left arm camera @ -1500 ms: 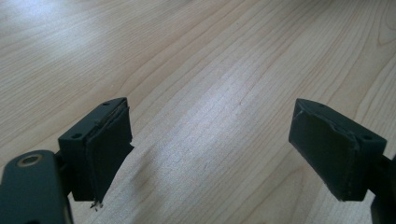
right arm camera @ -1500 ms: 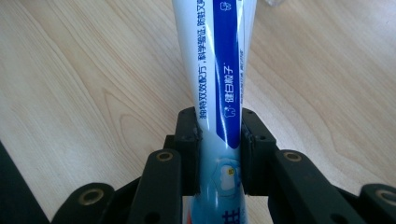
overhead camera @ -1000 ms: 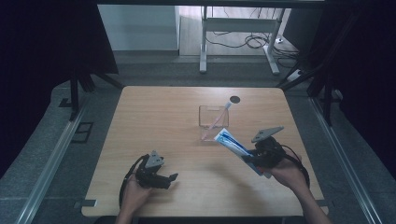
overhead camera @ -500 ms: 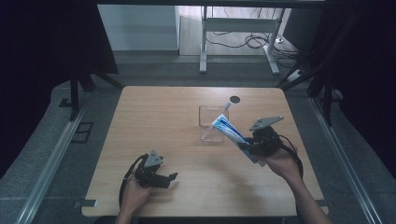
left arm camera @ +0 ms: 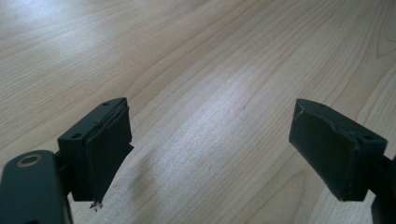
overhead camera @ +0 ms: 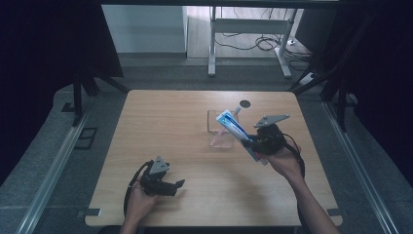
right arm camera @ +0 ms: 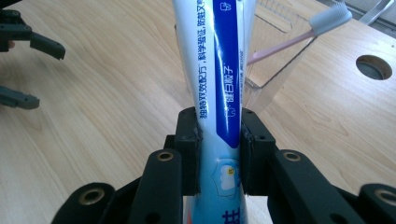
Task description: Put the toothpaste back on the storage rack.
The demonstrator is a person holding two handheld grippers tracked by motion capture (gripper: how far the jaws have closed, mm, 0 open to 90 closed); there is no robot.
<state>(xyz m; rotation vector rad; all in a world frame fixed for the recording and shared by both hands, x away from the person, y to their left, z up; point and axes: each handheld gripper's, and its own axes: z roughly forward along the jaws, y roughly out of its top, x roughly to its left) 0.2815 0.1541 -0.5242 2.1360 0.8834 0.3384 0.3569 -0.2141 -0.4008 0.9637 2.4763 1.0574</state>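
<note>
wooden table (overhead camera: pixel 160 126), grey floor (overhead camera: pixel 58 161), dark curtains (overhead camera: pixel 44 44)

Our two handheld grippers, black all over

We see on each of our grippers, left gripper (overhead camera: pixel 168 185) and right gripper (overhead camera: pixel 254 141), a grey three-cornered plate on top and a black cable looping from its body. Up close the pads (left arm camera: pixel 108 154) are matt black blocks with small screw holes, one worn and frayed at its edge. Brass-ringed pivots mark the black linkage bars. Our forearms are bare, without sleeves.

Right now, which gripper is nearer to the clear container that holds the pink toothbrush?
Right. The right gripper, shut on a toothpaste tube, is just beside the clear container. The left gripper rests open near the table's front edge, well apart.
</note>
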